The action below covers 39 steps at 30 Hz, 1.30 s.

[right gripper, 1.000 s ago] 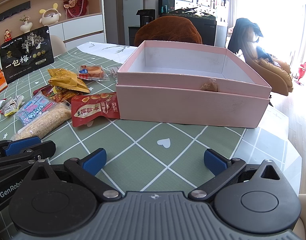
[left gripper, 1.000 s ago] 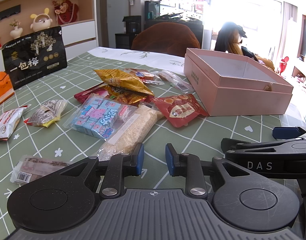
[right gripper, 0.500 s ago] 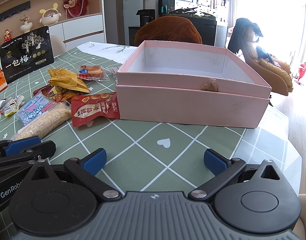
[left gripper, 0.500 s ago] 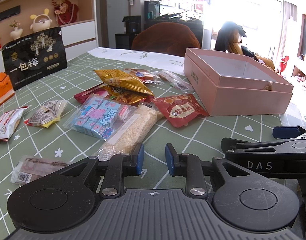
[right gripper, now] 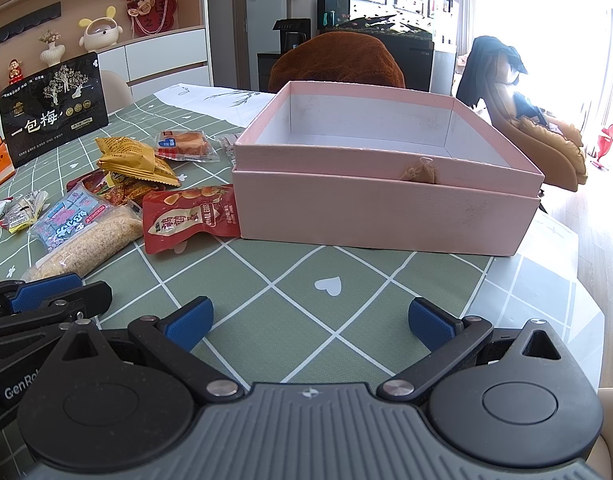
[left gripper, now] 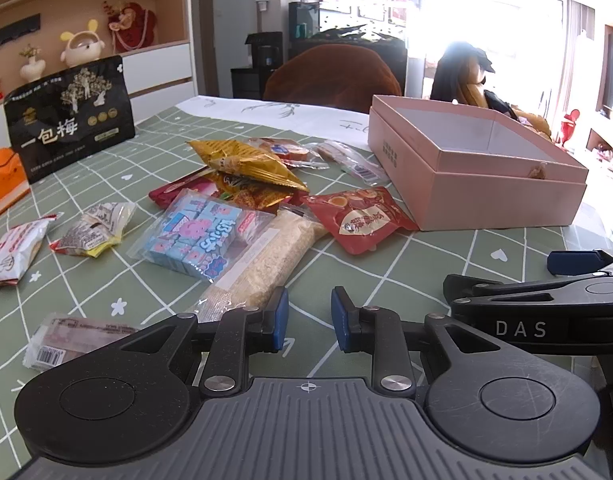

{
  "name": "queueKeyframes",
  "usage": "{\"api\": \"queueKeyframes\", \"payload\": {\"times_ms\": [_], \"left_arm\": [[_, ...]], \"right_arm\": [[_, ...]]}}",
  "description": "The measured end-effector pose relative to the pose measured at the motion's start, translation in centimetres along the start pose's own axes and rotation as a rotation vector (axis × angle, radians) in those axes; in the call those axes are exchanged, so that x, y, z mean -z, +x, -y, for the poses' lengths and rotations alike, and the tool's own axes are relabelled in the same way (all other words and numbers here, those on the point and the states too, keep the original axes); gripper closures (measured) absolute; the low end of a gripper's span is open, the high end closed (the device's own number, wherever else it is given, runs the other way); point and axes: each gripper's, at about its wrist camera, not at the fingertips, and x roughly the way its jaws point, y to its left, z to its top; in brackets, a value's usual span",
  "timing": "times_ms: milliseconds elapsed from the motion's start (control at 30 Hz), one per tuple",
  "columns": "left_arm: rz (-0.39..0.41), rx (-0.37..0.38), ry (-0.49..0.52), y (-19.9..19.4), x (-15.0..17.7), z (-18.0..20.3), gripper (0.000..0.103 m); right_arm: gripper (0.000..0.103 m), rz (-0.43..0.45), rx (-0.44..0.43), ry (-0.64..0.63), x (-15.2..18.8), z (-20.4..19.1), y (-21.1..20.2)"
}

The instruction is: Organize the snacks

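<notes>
Open pink box (right gripper: 386, 208) on green checked cloth, red pouch (right gripper: 188, 216) touching its wall, snack packets (left gripper: 210, 236) heaped beside

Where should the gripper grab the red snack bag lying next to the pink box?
Probably by its near bottom edge. The red snack bag lies flat against the pink box, so only that side is free. Slide the open right hand-held gripper in low from the front.

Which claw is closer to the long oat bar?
Left. The left claw sits right at the near end of the oat bar, narrowly open and holding nothing. The right claw is wide open off to the bar's right, in front of the pink box.
</notes>
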Motion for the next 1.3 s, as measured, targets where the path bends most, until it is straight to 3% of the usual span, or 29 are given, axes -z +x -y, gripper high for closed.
{"api": "queueKeyframes", "payload": {"times_ms": [100,233,433,533,600,700,867,1100,1300], "left_arm": [[0.000,-0.003,0.005,0.0,0.0,-0.1,0.074],[-0.003,0.003,-0.001,0.0,0.1,-0.5,0.074],[-0.075,0.007,-0.050,-1.2,-1.5,-1.6,0.074],[-0.092,-0.031,-0.130,-2.5,-2.3,-3.3,0.073],[-0.117,-0.109,-0.214,-3.1,-2.6,-5.0,0.074],[-0.123,-0.156,-0.378,-4.3,-2.7,-8.0,0.074],[-0.207,-0.199,-0.527,-3.9,-2.3,-11.4,0.074],[-0.183,-0.261,-0.537,-6.3,-2.1,-14.3,0.074],[-0.207,-0.341,-0.511,-9.4,-1.6,-16.8,0.074]], "right_arm": [[0.000,-0.028,-0.023,-0.019,-0.2,0.2,-0.1],[0.000,-0.147,-0.072,-0.069,-1.4,0.7,0.0],[0.000,-0.194,-0.086,-0.096,-2.0,0.5,0.3],[0.000,-0.224,-0.127,-0.143,-2.7,0.4,0.7],[0.002,-0.233,-0.143,-0.152,-2.9,0.4,0.9],[0.011,-0.209,-0.158,-0.164,-2.9,0.3,0.5],[0.011,-0.148,-0.193,-0.200,-4.5,-0.7,-0.4],[0.011,-0.069,-0.351,-0.416,-10.3,-8.4,-0.4],[0.011,-0.215,-0.502,-0.471,-13.4,-20.4,2.7]]}}
